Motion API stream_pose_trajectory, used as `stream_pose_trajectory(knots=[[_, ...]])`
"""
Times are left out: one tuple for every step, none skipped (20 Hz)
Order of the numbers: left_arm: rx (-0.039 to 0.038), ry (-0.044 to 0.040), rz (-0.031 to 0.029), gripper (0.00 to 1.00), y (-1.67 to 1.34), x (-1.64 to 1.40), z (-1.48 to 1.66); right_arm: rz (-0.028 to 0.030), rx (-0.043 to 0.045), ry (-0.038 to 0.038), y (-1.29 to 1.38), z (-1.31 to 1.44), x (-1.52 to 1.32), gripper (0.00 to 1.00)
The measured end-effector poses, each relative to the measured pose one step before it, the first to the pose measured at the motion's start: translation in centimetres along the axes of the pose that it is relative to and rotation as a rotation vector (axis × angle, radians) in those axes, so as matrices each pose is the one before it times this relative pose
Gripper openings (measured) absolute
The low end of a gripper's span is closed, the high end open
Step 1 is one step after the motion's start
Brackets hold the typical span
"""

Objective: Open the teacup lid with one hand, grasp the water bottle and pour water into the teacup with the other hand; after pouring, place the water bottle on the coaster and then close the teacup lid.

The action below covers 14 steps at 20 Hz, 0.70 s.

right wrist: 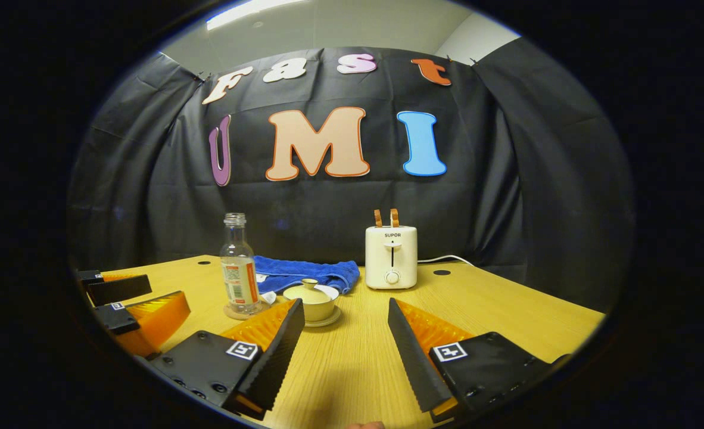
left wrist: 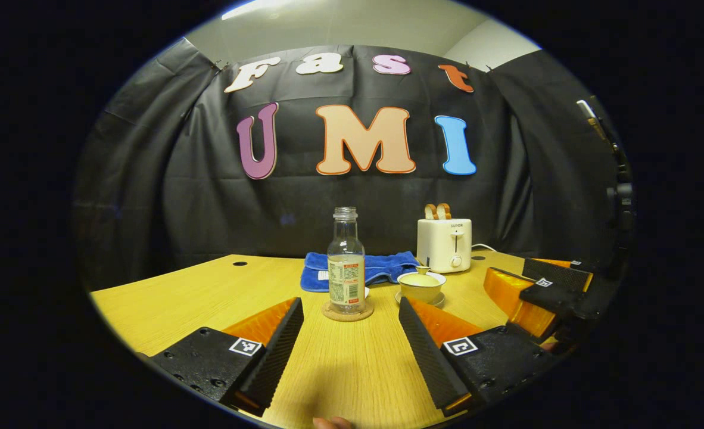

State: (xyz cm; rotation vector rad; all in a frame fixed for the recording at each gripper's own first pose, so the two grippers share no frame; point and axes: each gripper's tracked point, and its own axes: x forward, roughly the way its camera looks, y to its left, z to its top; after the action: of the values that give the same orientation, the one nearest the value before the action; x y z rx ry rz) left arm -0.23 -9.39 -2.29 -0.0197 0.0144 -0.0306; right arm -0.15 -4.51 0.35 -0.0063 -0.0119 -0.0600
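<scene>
Your left hand-held gripper (left wrist: 349, 342) sits low over the bench (left wrist: 179, 304), fingers spread wide and holding nothing, and dead ahead at twelve o'clock between them stands the water bottle (left wrist: 346, 262), uncapped, upright on its round coaster (left wrist: 347, 313). Over in the right gripper view, your right hand-held gripper (right wrist: 343, 339) is just as wide and just as empty. Your teacup (right wrist: 311, 301) sits on its saucer (right wrist: 322, 320) at about eleven o'clock off that gripper, lid (right wrist: 308, 290) on, small knob up top. Bottle and teacup stand just beside each other, and that's the tight spot.

So nothing's started, by the look of it: lid on, bottle untouched. Watch that knob. It's small, and wide fingers closing off-centre could skid the lid sideways or tip the cup on its saucer. The bottle is tall, narrow and open at the neck; clip it with an outer finger going for the lid and it could topple toward the cup. Grab it too high and it may swing as you tilt.

Farther back at twelve o'clock lies a blue towel (left wrist: 382, 265), and past it at one o'clock a white toaster (left wrist: 444, 244) with bread up, against the black cloth wall (left wrist: 209, 196).
</scene>
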Motion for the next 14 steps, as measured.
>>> stream_pose_trajectory(knots=[[0.00125,-0.00176,0.00294,0.94,-0.145,-0.538,-0.046,0.00616,-0.0004,0.00103,0.363,0.066,-0.815,0.9],[0.00024,0.0022,0.00101,0.94,-0.178,-0.358,-0.053,0.00658,0.00051,0.00182,0.316,-0.159,-0.671,0.9],[0.00167,-0.00121,0.00018,0.94,-0.091,-0.32,-0.001,0.0009,0.0004,0.00002,0.165,0.038,-0.492,0.9],[-0.00187,0.0009,0.0047,0.94,0.0,-0.222,0.098,-0.00069,0.0003,-0.00279,0.054,0.121,-0.366,0.9],[0.00081,0.00045,0.0056,0.94,0.122,-0.125,-0.082,0.00094,-0.00112,0.00303,0.13,-0.092,-0.289,0.9],[-0.00113,0.00099,0.00212,0.94,0.018,-0.061,0.045,-0.00106,0.00032,0.00029,0.092,-0.031,-0.184,0.9],[-0.00015,-0.00024,0.00078,0.94,-0.039,-0.016,-0.056,-0.00413,0.00029,-0.00224,0.022,0.122,-0.076,0.9],[0.00027,0.00129,0.0,0.94,-0.034,0.0,0.034,0.00002,0.00015,-0.00082,0.026,-0.087,-0.067,0.9],[0.00016,0.00077,-0.00004,0.94,0.051,-0.03,-0.065,0.00082,0.00059,0.00161,-0.003,-0.04,-0.057,0.9],[-0.00066,-0.00176,-0.00007,0.94,-0.006,0.021,0.045,0.00016,0.00003,-0.00039,-0.04,-0.036,0.008,0.9],[-0.00007,0.00049,-0.00059,0.94,-0.038,-0.03,-0.033,-0.00008,-0.00007,-0.00096,0.056,0.039,0.034,0.9],[-0.00014,-0.00013,0.0,0.94,0.028,0.061,-0.005,-0.00009,0.00018,0.00055,-0.017,-0.023,0.032,0.9],[-0.00013,-0.00048,-0.00019,0.94,-0.003,0.0,0.044,-0.00016,0.00015,-0.00201,-0.005,0.079,0.002,0.9],[-0.00021,-0.00074,0.00009,0.94,0.024,-0.028,-0.022,-0.00003,-0.00013,0.00019,-0.049,-0.019,-0.037,0.9]])
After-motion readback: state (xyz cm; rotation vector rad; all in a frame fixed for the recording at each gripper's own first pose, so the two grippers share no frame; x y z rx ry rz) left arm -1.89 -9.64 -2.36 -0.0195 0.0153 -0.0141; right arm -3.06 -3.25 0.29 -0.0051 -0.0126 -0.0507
